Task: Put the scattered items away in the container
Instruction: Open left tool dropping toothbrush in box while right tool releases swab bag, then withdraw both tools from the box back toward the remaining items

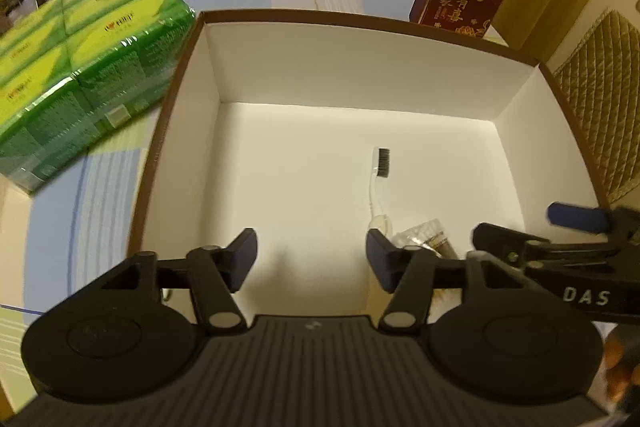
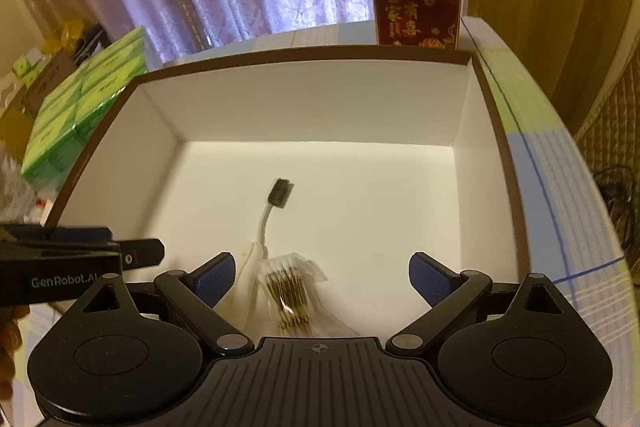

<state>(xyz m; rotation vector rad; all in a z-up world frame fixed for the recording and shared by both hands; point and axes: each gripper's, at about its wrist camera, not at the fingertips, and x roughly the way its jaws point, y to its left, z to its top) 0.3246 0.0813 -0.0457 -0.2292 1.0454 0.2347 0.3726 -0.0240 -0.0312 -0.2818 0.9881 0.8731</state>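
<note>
Inside box (image 1: 208, 67): toothbrush (image 1: 378, 183) lengthwise, bristle head toward far wall.

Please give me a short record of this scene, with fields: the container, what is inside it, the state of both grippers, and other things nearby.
container: open box, white inside, brown rim
inside: toothbrush; clear packet of gold pins
left gripper: jaws open, empty
right gripper: jaws open, empty, over the packet
beside box: green tissue packs
behind box: red gift bag
</note>
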